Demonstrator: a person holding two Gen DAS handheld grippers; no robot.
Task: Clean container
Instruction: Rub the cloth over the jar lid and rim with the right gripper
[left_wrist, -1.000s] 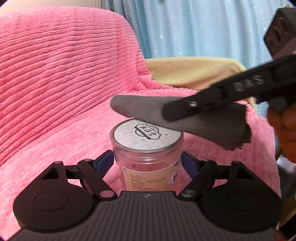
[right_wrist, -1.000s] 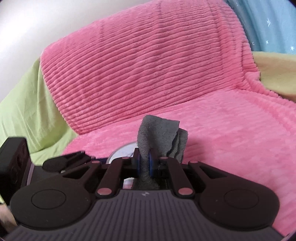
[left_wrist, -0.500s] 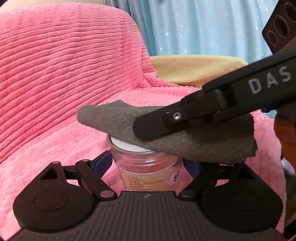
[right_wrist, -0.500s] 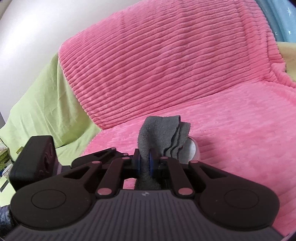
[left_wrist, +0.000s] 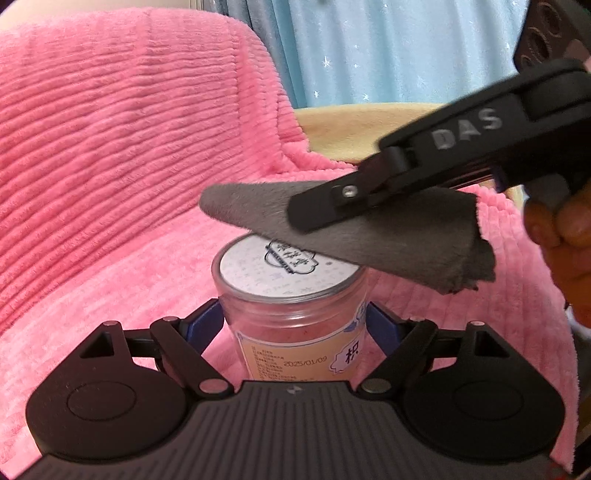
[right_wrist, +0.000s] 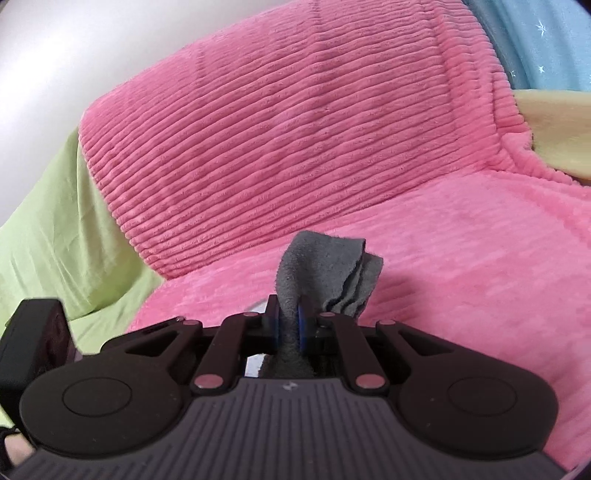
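Clear plastic jar (left_wrist: 295, 317) with a white printed lid (left_wrist: 286, 267), upright on a pink ribbed blanket (left_wrist: 110, 147) draped over a sofa. Pale label with a printed date on the jar's front wall, pinkish contents behind it.

Left gripper (left_wrist: 295, 325) low in its own view, blue pads (left_wrist: 205, 325) against the jar's two sides, gripping it; jaws just closing a little, jar between them.

Right gripper (right_wrist: 290, 325) clamped tight on a folded grey cloth (right_wrist: 328, 273), loose folds sticking up and to the right past the blue pads. From the left wrist view, same cloth (left_wrist: 369, 236) hanging under the black finger marked "DAS", its lower edge touching the far right part of the lid. Part of a hand (left_wrist: 561, 251) at the right edge.

Pale blue star-dotted curtain (left_wrist: 388, 51) behind; yellow fabric (left_wrist: 351, 125) beside the blanket; green sheet (right_wrist: 48, 229) at left in the right wrist view.
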